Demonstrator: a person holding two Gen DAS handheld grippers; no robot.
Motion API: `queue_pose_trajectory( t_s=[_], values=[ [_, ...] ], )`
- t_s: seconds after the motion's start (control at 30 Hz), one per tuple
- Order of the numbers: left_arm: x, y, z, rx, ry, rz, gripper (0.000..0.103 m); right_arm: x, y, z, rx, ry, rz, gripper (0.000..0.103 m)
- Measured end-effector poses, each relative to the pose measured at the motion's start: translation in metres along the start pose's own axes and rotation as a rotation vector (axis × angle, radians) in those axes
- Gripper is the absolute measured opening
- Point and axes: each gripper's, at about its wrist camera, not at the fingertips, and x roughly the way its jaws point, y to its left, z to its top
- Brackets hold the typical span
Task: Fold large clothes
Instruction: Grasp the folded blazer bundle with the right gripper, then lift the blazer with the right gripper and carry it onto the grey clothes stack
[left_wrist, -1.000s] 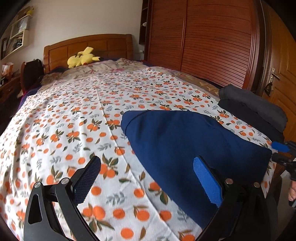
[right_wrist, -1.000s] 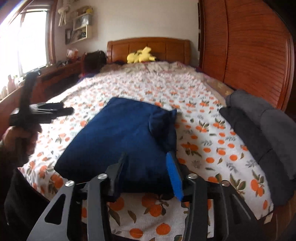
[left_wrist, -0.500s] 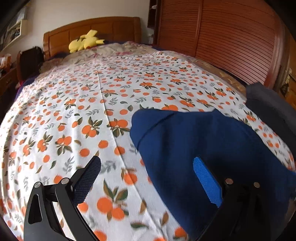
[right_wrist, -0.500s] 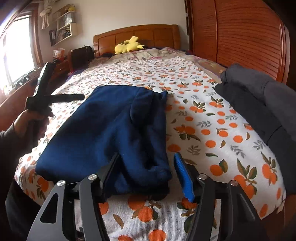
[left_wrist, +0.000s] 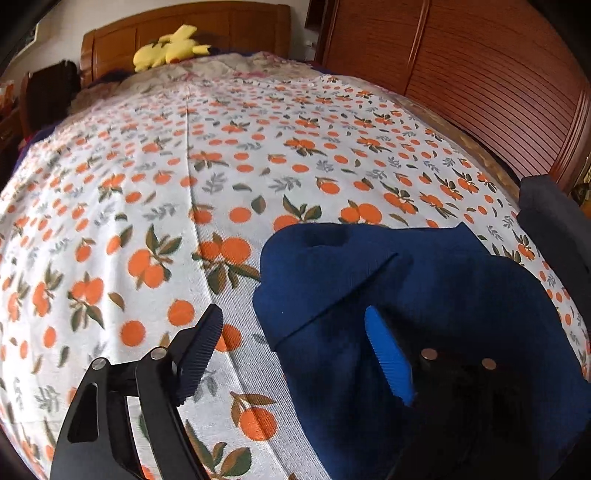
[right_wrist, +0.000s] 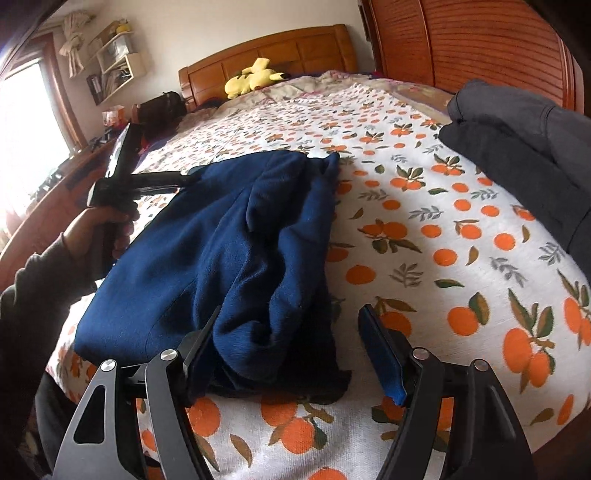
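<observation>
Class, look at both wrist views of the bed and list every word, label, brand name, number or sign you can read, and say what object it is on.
No readable text in either view.
Navy garment: no label or print shows.
Dark grey clothes: none shows.
Orange-print bedspread: fruit and leaf pattern only.
Yellow plush toy: no tag shows.
Wall shelf: items too small and blurred to read.

The near right part of the navy garment (left_wrist: 424, 295) is hidden behind the left tool (left_wrist: 295, 354) and cut off by the picture's edge. A grey clothes pile (right_wrist: 517, 147) runs off the right edge. Shelf contents (right_wrist: 114, 62) at far left are too small to tell.
</observation>
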Motion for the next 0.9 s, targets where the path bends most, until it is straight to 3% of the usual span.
queue_pose_trajectory(
  t_s=[0.07,0.2,0.3,0.33,0.37,0.43,0.5,0.63,0.9],
  values=[
    [0.005,0.004,-0.003,-0.034,0.012,-0.028,0.078,0.003,0.001,0.001,-0.004,0.007,0.001,0.068],
    [0.014,0.010,-0.005,-0.104,0.038,-0.116,0.061,0.010,0.003,0.003,-0.002,0.027,0.028,0.061],
    [0.014,0.004,-0.004,-0.089,0.039,-0.096,0.052,0.012,0.002,0.002,0.008,0.039,0.067,0.048],
    [0.012,0.001,-0.003,-0.081,0.037,-0.094,0.040,0.011,0.003,0.002,-0.003,0.034,0.068,0.042],
    [0.011,-0.001,-0.003,-0.078,0.038,-0.092,0.037,0.009,0.005,0.000,-0.010,0.029,0.078,0.037],
    [0.006,-0.009,0.001,-0.059,0.041,-0.070,0.021,0.002,0.008,0.001,-0.026,0.005,0.084,0.025],
    [-0.002,-0.018,0.004,-0.034,0.026,-0.037,0.015,-0.005,0.010,0.004,-0.045,-0.020,0.089,0.021],
    [-0.026,-0.032,0.010,-0.010,-0.034,0.006,0.012,-0.020,0.016,0.015,-0.097,-0.072,0.107,0.018],
    [-0.098,-0.086,0.039,0.034,-0.215,0.011,0.011,-0.063,0.012,0.060,-0.203,-0.213,0.068,0.016]
  ],
)
